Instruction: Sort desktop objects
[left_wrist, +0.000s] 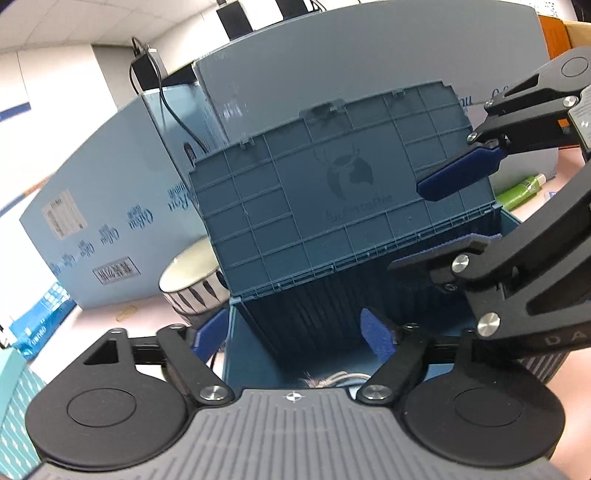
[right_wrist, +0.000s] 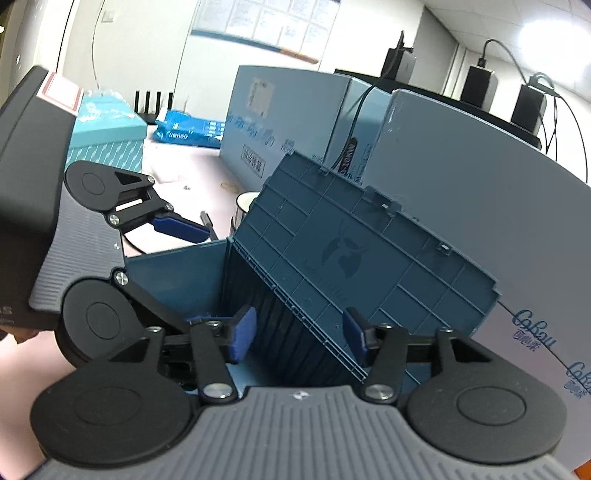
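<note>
Evidently both tools hover over the one blue storage box (left_wrist: 258, 354), whose ribbed lid (left_wrist: 332, 206) stands raised and tilted toward the far side, probably propped open so that sorted things can go in. The left tool (left_wrist: 295, 336) has its blue fingers spread apart with nothing between them, straddling the near left corner of the box; inside, just beyond its body, something pale and wiry shows, too cramped to name. The right tool (right_wrist: 300, 338) is likewise spread and empty, its pads set over the right part of the opening, beside the lid's lower edge. Each tool also appears in the other's view, so the two sit close together above the box. On the pink table (left_wrist: 122, 314), one striped bowl (left_wrist: 192, 284) stands just left of the box, one dark pen (right_wrist: 207, 221) lies near it, and one green tube (left_wrist: 522, 190) rests well to the right. Two large blue cartons (right_wrist: 461, 184) form a wall behind.
</note>
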